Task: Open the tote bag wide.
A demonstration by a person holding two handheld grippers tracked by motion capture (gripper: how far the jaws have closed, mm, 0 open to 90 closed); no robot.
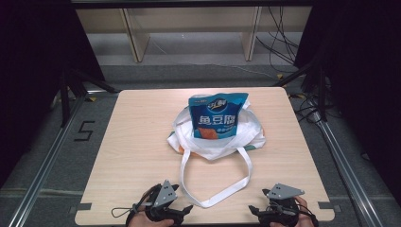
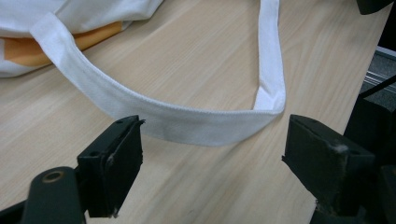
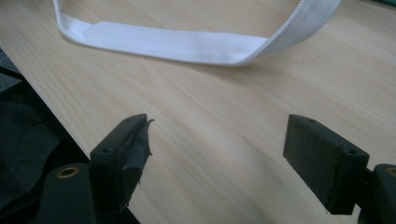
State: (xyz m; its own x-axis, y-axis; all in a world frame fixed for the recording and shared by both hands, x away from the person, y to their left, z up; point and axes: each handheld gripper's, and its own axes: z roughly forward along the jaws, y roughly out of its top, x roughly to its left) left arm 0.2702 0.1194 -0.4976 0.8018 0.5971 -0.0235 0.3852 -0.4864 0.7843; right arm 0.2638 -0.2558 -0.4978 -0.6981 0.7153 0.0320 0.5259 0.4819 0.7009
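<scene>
A white tote bag (image 1: 248,135) lies in the middle of the wooden table (image 1: 137,142), with a blue snack packet (image 1: 216,116) resting on top of it. Its long white handle strap (image 1: 215,198) loops down toward the front edge. My left gripper (image 1: 186,210) sits at the front edge, left of the loop, jaws open. In the left gripper view the strap (image 2: 201,126) lies just beyond the open left gripper (image 2: 215,129), untouched. My right gripper (image 1: 253,210) is to the right of the loop. It is open (image 3: 217,122) over bare wood, and the strap (image 3: 177,44) lies farther ahead.
Pale wooden shelving (image 1: 137,38) stands behind the table, with cables (image 1: 279,42) on the floor at the back right. Metal rails (image 1: 42,165) run along both sides of the table. In the left gripper view the table edge (image 2: 369,60) is close on the right.
</scene>
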